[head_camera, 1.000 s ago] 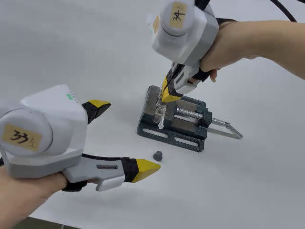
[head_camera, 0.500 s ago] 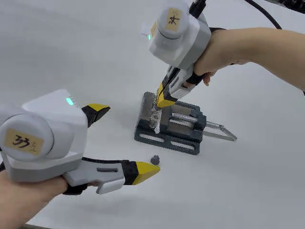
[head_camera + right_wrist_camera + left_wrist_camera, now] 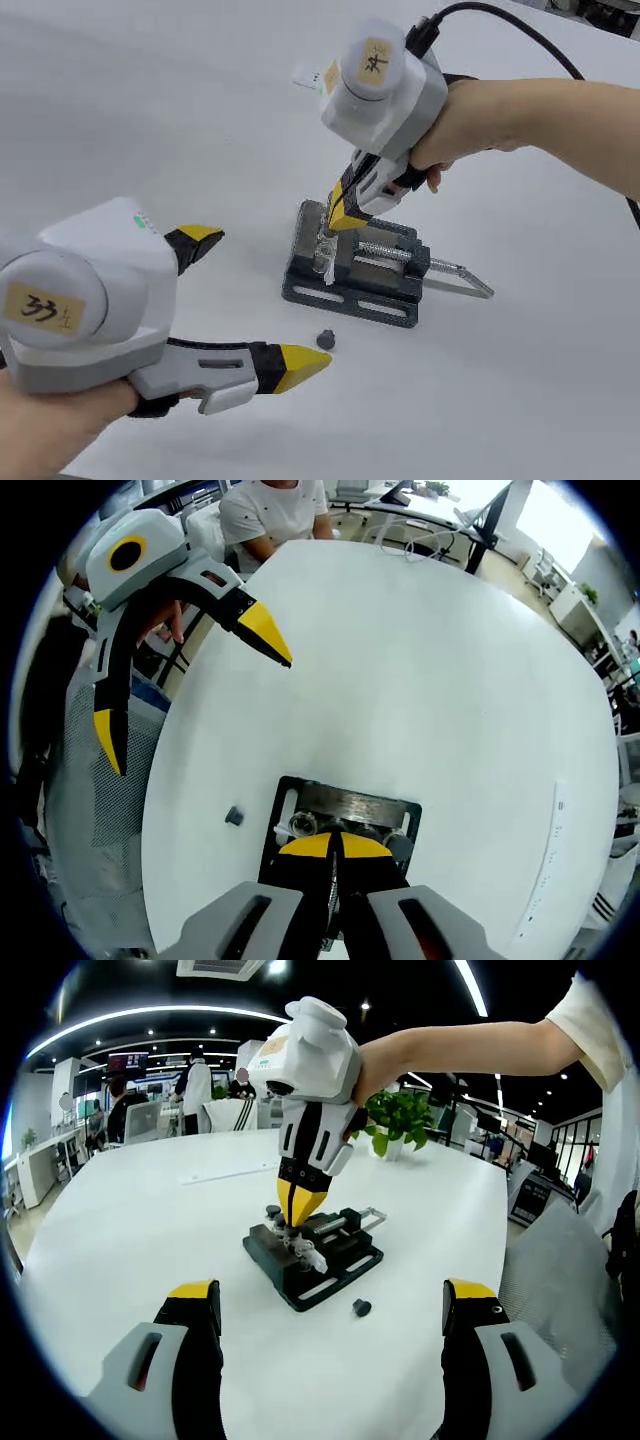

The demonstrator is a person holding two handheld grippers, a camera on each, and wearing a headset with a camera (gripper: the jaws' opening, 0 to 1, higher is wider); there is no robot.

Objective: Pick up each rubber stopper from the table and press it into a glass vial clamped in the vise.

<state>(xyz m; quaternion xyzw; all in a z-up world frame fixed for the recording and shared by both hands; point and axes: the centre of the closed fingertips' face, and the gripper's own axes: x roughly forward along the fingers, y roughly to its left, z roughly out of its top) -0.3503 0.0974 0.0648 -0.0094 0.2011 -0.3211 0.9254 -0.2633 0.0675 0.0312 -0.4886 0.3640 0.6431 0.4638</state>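
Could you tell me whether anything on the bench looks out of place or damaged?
Nothing stands out. The dark grey metal vise sits flat on the white table, and the small dark rubber stopper lies beside it; nothing is spilled.

Vise [image 3: 345, 295] dk matt metal; table [image 3: 150, 120] smooth white; stopper [image 3: 325, 340] matt gry.

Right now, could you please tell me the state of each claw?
Left claw: open, empty.
Right claw: closed above the dark metal vise.

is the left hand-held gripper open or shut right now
Open. The left hand-held gripper has its yellow-tipped jaws spread wide apart and holds nothing.
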